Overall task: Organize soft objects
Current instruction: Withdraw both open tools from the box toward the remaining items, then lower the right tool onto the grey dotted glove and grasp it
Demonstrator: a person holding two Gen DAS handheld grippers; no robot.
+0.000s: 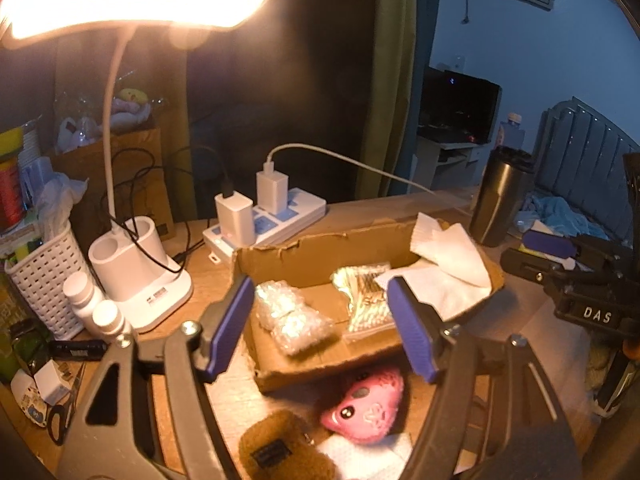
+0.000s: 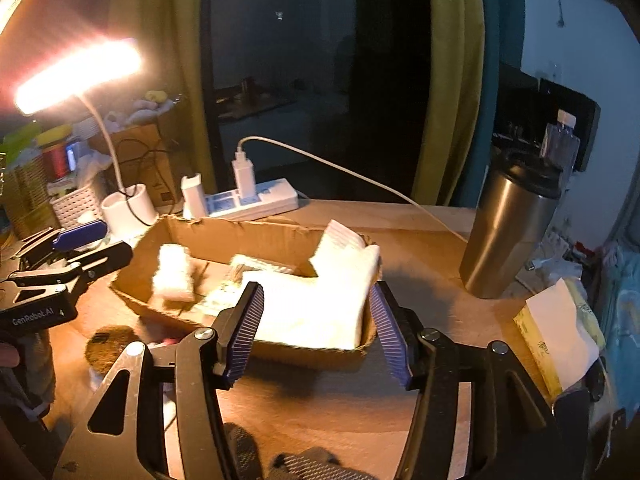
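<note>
Two grippers hung over a shallow, torn brown cardboard box (image 1: 320,256) on the wooden bench (image 2: 420,232). Beyond the spread blue fingers (image 1: 232,320) of the left gripper (image 1: 324,328), which pinched nothing, the box held a clear bubble-wrap bundle (image 1: 292,320) next to the left finger, a shiny crinkled plastic packet (image 1: 364,296) nearer the right one, and a white folded cloth (image 1: 444,264) draped over the box's far right corner. Nearer than those fingers, outside the box, lay a pink plush toy with a face (image 1: 368,404), a brown fuzzy pouch (image 1: 280,448) and a patch of white fabric (image 1: 360,460).

The right gripper (image 2: 320,328) also had its ribbed blue fingers (image 2: 246,328) apart and empty; the white cloth lay just beyond and between them, inside the box and untouched as far as could be seen.

Left of the left gripper's fingers stood a white lamp base with cups (image 1: 136,272), cables trailing into one cup, and a white woven basket (image 1: 44,280) stuffed with paper. A steel tumbler (image 2: 508,228) stood right of the box.
</note>
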